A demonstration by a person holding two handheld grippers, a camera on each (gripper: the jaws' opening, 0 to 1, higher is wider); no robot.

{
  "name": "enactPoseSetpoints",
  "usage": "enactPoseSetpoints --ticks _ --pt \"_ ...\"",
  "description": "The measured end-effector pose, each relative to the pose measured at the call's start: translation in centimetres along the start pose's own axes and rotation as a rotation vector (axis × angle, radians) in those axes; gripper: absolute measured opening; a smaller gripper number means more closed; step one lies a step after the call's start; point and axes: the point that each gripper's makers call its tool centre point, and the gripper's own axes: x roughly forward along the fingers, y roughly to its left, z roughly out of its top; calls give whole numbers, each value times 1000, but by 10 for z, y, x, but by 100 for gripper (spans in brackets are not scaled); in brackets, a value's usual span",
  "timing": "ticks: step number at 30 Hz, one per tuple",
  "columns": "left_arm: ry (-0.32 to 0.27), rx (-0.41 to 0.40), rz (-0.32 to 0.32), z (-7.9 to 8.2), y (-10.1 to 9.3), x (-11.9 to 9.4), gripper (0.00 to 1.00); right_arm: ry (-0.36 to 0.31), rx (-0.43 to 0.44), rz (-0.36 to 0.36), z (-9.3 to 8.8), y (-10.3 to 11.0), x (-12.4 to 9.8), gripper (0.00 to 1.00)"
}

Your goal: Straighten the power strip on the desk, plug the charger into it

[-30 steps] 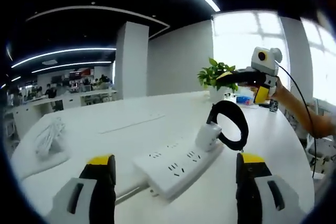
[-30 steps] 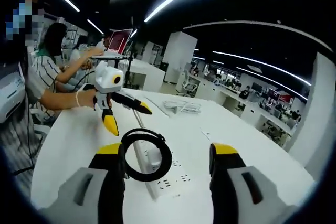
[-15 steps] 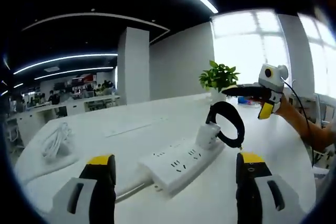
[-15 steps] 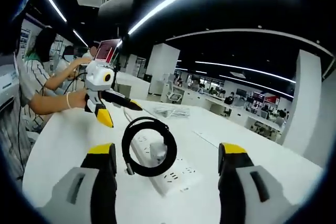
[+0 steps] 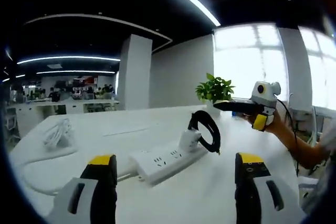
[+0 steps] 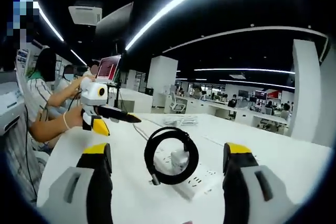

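Note:
A white power strip (image 5: 163, 159) lies flat on the white desk (image 5: 210, 198). A white charger (image 5: 188, 141) stands upright on its far end, with its black coiled cable (image 5: 207, 129) rising beside it. My left gripper (image 5: 175, 160) is open, back from the strip, with nothing between its jaws. In the right gripper view the same strip (image 6: 202, 181), charger (image 6: 179, 158) and cable coil (image 6: 171, 156) sit ahead of my open right gripper (image 6: 168, 149). Each gripper shows in the other's view, hand-held above the desk: the right gripper (image 5: 247, 109) and the left gripper (image 6: 107, 116).
The strip's white cord (image 5: 42, 174) curves off to the left. A bundle of white cable (image 5: 58, 132) lies further back on the desk. A potted plant (image 5: 214, 87) stands behind the charger. People sit at a laptop (image 6: 108, 68) beyond the desk's far side.
Both cameras have drawn back and levelled, so the strip and charger look smaller and further off. Charger and strip stay put. Both grippers stay open.

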Motion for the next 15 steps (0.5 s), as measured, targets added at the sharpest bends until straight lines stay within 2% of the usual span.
enactPoseSetpoints --ticks 3,6,10,15 --pt "-11 18 19 3 0 -7 95 4 -15 -23 -2 4 -8 87" --pt "-9 20 11 3 -4 -14 97 3 -3 -63 -5 7 -18 88" --pt "-71 -40 -21 7 -16 -22 99 0 -30 -153 -8 6 -34 88" --pt "-75 -65 7 2 -17 -31 99 70 -10 -277 -24 3 -54 88"
